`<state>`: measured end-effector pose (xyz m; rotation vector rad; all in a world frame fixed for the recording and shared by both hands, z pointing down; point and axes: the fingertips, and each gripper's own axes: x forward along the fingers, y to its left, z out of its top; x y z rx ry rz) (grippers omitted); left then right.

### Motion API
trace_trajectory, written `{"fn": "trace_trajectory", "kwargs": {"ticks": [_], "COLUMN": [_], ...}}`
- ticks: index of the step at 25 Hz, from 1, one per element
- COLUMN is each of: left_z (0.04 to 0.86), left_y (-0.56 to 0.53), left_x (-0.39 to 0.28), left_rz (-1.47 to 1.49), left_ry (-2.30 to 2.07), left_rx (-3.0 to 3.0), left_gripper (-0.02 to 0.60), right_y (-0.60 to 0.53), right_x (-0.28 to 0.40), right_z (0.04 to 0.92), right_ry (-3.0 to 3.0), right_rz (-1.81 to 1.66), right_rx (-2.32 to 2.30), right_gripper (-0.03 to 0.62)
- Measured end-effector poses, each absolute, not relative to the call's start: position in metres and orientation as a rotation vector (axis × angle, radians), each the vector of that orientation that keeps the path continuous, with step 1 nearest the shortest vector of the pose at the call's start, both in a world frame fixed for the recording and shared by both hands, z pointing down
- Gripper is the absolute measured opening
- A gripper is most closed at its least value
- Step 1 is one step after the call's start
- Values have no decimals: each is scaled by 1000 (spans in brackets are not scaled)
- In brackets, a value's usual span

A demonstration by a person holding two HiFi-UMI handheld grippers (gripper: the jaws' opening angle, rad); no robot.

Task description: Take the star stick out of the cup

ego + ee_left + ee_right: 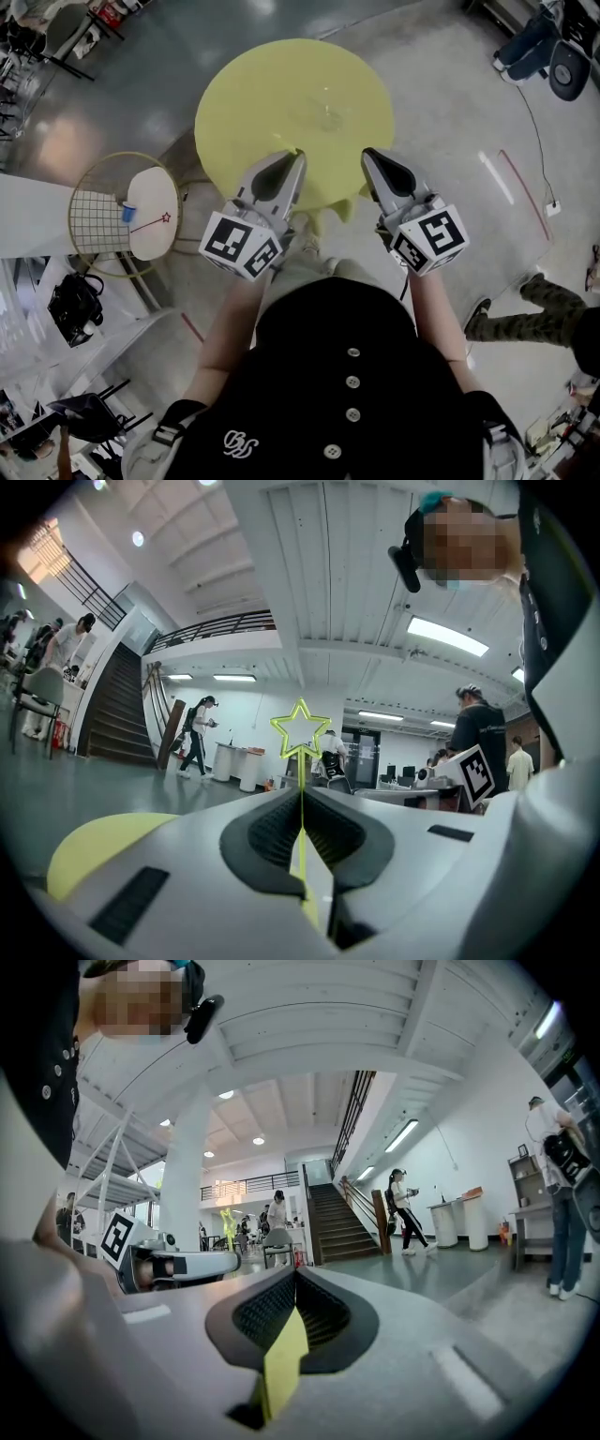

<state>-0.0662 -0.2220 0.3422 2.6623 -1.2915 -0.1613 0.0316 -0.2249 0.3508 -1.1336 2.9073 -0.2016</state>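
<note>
My left gripper (298, 156) is shut on a thin yellow star stick (300, 761). The stick rises from between the closed jaws, its outlined star (300, 728) well beyond the tips. In the head view the stick is lost against the round yellow table (244, 103). My right gripper (367, 153) is shut with nothing held; only yellow table shows through the gap behind its pads. From the right gripper view, the left gripper (159, 1263) and the star (227, 1221) are off to the left. A faint glassy shape (329, 118) stands mid-table; I cannot tell if it is the cup.
A small white side table (155, 239) at the left carries a blue cup (128, 212) and a red star stick (155, 222) lying flat beside it. A wire-mesh chair (94, 220) stands against it. People walk about the hall near a staircase (117, 705).
</note>
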Motion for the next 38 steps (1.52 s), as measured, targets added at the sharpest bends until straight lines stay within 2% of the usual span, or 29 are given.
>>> {"fn": "trace_trajectory", "kwargs": {"ticks": [38], "left_z": [338], "left_y": [-193], "left_x": [-62], "left_rz": [-161], "left_ry": [-1283], "left_rx": [2694], "left_gripper": [15], "right_y": [-189], "right_x": [31], "right_z": [343], "right_ry": [2999], "right_rz": [-126], "right_rx": [-1097], "right_gripper": [3]}}
